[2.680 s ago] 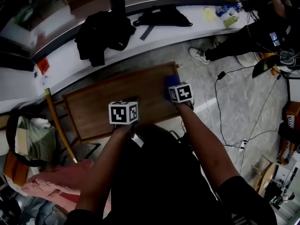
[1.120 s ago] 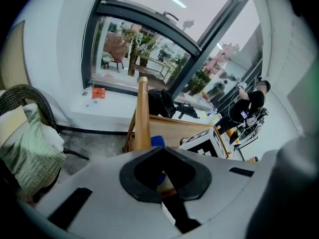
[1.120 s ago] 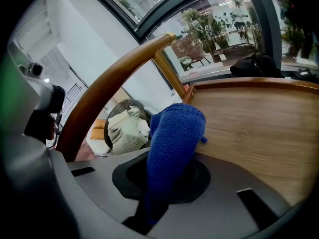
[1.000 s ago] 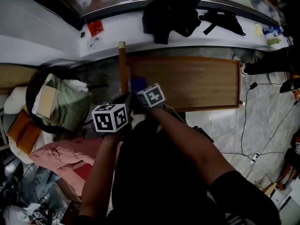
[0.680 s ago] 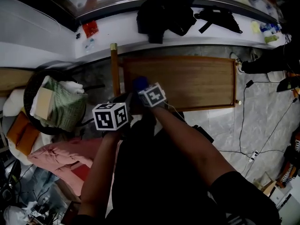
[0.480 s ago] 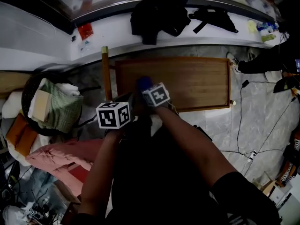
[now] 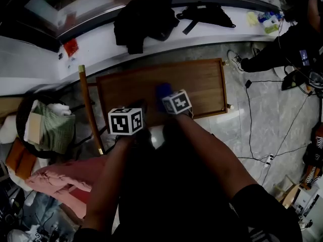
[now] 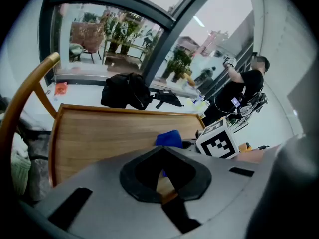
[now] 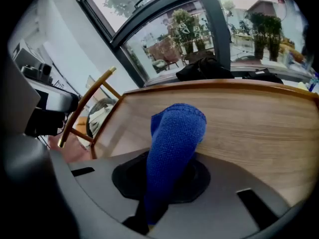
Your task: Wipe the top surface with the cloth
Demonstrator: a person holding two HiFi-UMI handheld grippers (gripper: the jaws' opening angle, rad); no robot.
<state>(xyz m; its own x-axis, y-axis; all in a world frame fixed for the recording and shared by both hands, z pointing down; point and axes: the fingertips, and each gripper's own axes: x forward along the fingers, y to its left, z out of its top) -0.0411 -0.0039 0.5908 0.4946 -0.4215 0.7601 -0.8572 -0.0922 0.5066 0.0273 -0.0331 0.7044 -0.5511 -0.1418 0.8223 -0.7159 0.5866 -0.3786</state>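
The cloth [image 9: 174,143], a blue fabric with a knitted texture, is bunched into a rounded roll. It is clamped between the jaws of the right hand-held gripper [image 7: 171,99], over the table [image 9: 259,118]. The table has a rectangular top of grained brown wood with a raised rim. The left hand-held gripper [image 8: 164,180] is at the table's near edge, jaws together and empty. A curved wooden chair back [image 7: 90,110] stands beside the table's left end.

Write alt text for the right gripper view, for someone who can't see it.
The right gripper is shut on a blue cloth that sticks out over a wooden tabletop. A wooden chair back shows at left, with windows beyond.
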